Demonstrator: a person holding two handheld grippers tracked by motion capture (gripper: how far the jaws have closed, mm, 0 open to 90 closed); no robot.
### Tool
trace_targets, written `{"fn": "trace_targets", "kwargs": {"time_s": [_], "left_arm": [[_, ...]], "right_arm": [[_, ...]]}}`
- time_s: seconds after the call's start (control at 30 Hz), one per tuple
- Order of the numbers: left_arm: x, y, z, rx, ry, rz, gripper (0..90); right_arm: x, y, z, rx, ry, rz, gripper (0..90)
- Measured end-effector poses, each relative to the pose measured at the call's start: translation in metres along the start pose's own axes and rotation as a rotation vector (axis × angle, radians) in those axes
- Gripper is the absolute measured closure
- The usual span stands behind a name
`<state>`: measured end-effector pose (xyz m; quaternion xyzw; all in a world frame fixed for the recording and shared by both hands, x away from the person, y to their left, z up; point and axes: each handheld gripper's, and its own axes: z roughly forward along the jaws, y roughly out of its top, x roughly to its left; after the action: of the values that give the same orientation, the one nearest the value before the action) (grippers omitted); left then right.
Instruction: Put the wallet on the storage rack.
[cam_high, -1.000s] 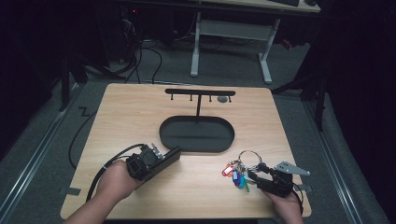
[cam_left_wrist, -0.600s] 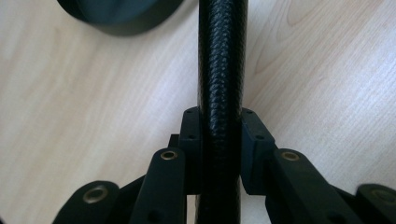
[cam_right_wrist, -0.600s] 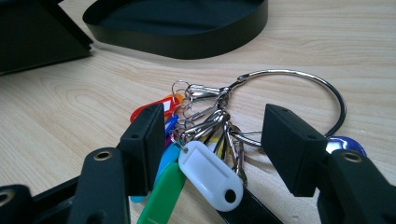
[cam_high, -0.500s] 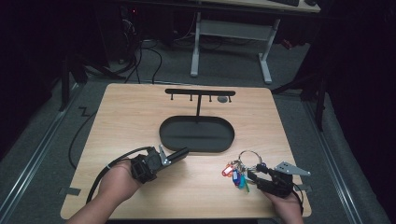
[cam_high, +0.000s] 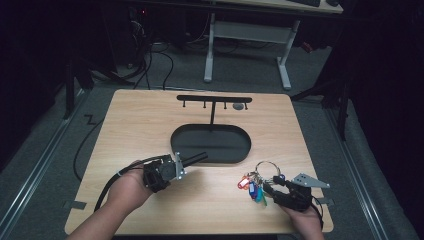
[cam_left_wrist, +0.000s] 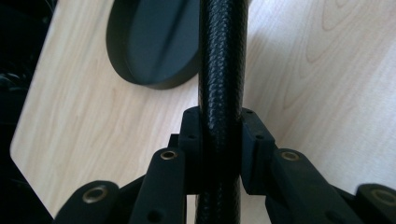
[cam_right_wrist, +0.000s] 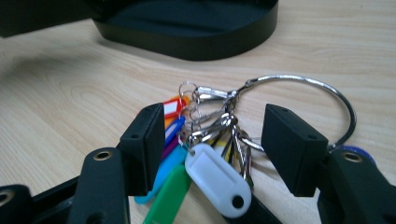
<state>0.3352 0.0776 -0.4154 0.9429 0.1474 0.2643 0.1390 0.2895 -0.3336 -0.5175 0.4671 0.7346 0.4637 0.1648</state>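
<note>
My left gripper (cam_high: 180, 165) (cam_left_wrist: 219, 140) is shut on a black textured rod (cam_high: 195, 158) (cam_left_wrist: 220, 70), which runs up between its pads and points at the black oval base (cam_high: 210, 145) (cam_left_wrist: 149, 42) of a key stand. At the table's near right lies a bunch of keys (cam_high: 254, 184) (cam_right_wrist: 210, 135) with coloured tags on a large metal ring (cam_right_wrist: 322, 88). My right gripper (cam_high: 267, 189) (cam_right_wrist: 217, 140) is open, its jaws standing on either side of the bunch. A white tag (cam_right_wrist: 217, 179) lies between them.
The stand's post rises from the base (cam_right_wrist: 196, 28) to a crossbar (cam_high: 214, 99) with small hooks near the far edge of the wooden table (cam_high: 135, 125). Cables and desk legs stand on the floor beyond the table.
The left gripper has swung the rod slightly, so its tip sits a little further right over the base's near rim. The right gripper and the keys have stayed put.
</note>
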Motion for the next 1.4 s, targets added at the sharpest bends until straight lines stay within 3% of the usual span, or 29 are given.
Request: {"fn": "trace_targets", "kwargs": {"time_s": [0.1, 0.23, 0.4, 0.8, 0.97, 1.17, 1.4], "left_arm": [[-0.002, 0.002, 0.002, -0.016, 0.024, 0.033, 74.3], [-0.007, 0.006, 0.008, 0.011, 0.063, 0.079, 74.2], [-0.009, 0.013, 0.011, 0.007, 0.072, 0.123, 74.2], [-0.009, 0.044, 0.014, -0.066, 0.168, 0.248, 74.1], [-0.008, 0.055, 0.026, -0.085, 0.203, 0.279, 74.1], [-0.002, 0.064, 0.041, -0.101, 0.240, 0.354, 74.1], [0.003, 0.077, 0.055, -0.130, 0.252, 0.358, 74.0]], "right_arm": [[-0.003, -0.002, -0.002, -0.001, -0.007, 0.006, 40.3], [-0.006, -0.002, -0.006, -0.011, -0.010, 0.023, 40.1], [-0.004, -0.001, -0.009, -0.018, -0.009, 0.006, 39.9], [-0.001, 0.002, -0.011, -0.028, -0.019, -0.007, 39.9], [-0.002, 0.002, -0.012, -0.027, -0.026, -0.002, 39.9], [-0.004, 0.001, -0.013, -0.025, -0.036, 0.006, 39.9], [-0.003, 0.001, -0.013, -0.024, -0.035, 0.001, 40.0]]}}
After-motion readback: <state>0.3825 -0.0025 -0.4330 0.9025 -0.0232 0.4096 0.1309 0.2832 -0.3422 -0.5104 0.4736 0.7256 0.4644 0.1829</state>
